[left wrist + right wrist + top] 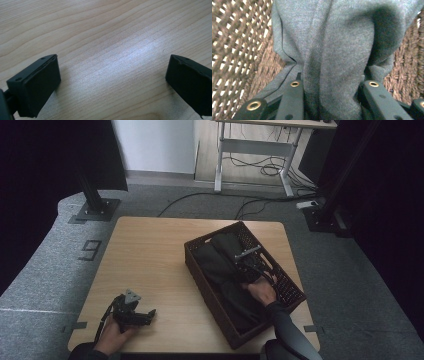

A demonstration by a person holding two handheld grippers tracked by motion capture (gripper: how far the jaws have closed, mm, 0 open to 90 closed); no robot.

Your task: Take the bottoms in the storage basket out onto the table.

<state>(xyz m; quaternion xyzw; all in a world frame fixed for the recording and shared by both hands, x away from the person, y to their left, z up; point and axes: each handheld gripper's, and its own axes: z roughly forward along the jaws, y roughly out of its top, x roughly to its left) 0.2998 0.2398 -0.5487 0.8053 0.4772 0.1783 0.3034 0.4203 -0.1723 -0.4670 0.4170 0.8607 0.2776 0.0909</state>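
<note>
Wooden table [160, 260] seen from the high view, bearing a dark brown woven basket [200, 270] set at an angle on its right half, with a dark grey cloth [225, 275] lying inside along the basket's length. Right gripper [250, 265], held in the person's right hand [262, 292], reaches down into the basket over its right-hand wall, its grey plate and black cable visible above the fabric. In the right gripper view the two black jaws rise from the bottom edge, their brass-ringed screw holes showing, and a thick fold of the cloth [337, 62] is gathered between them; the fabric bunches tightly at the jaws and spreads wider above, so the jaws stand narrowed and pressed on the cloth from both sides. Open weave of the basket [234, 45] appears to either side of the cloth in that view, lighter at the left where light passes through the gaps. Left gripper [145, 316] rests low on the near left part of the table, well apart from the basket, held in the person's left hand [112, 335] with its cable looping beside it. In the left gripper view the two black pads [37, 87] stand far apart with bare wood grain [112, 50] between them; the jaws are wide and hold nothing.
</note>
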